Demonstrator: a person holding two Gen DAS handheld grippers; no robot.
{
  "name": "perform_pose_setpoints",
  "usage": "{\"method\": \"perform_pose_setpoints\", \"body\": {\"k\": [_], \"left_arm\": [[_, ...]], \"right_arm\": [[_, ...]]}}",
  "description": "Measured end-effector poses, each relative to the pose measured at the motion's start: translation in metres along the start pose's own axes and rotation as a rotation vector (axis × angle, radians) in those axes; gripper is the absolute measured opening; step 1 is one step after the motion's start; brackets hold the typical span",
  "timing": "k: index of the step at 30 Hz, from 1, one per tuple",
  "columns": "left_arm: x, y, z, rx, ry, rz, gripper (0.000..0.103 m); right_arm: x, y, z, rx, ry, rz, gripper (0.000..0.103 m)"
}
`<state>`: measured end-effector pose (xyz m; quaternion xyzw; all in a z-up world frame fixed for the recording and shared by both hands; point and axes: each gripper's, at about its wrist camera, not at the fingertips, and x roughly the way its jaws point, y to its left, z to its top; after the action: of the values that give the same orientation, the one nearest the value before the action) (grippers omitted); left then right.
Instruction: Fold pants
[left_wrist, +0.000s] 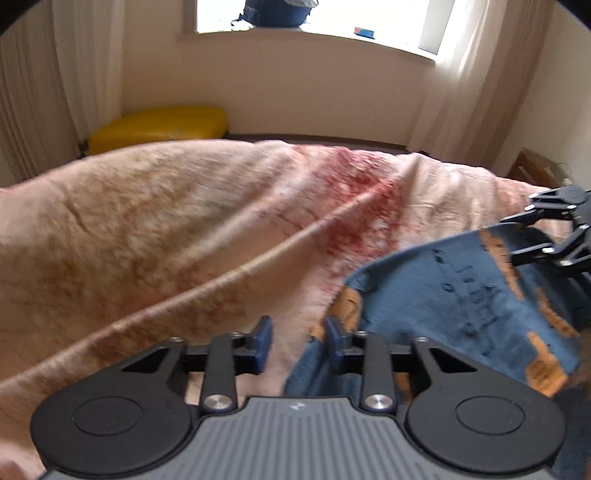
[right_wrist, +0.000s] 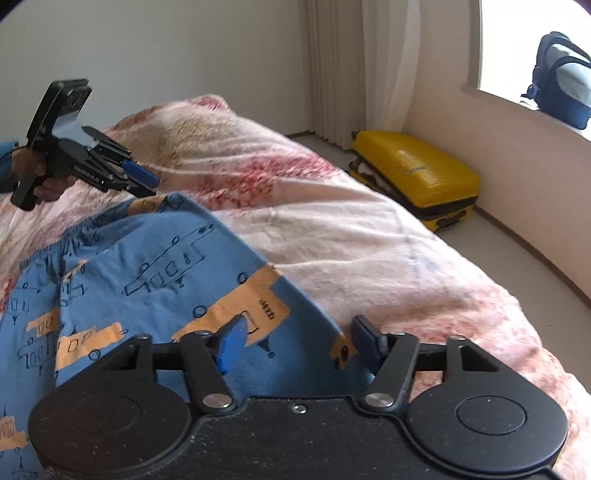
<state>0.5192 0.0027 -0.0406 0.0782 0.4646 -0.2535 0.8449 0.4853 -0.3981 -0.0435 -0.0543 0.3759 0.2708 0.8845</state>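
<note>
Now we hold both tongs released: our left gripper (left_wrist: 297, 341) hovers beside the blue pants (right_wrist: 155, 258), our right gripper (right_wrist: 299, 345) over their near edge on the bedspread (left_wrist: 166, 221).

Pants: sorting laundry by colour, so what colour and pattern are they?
Blue pants with orange patches and dark line drawings, clearest in right wrist view.
</note>
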Motion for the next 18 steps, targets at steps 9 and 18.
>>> {"method": "perform_pose_setpoints", "body": {"k": [9, 18], "left_arm": [[-0.01, -0.013, 0.0, 0.008, -0.023, 0.02, 0.002], [-0.018, -0.018, 0.004, 0.027, -0.065, 0.021, 0.063]], "right_arm": [[0.001, 0.009, 0.006, -0.017, 0.036, -0.062, 0.021], [0.002, 0.013, 0.002, 0.002, 0.014, -0.096, 0.023]]}}
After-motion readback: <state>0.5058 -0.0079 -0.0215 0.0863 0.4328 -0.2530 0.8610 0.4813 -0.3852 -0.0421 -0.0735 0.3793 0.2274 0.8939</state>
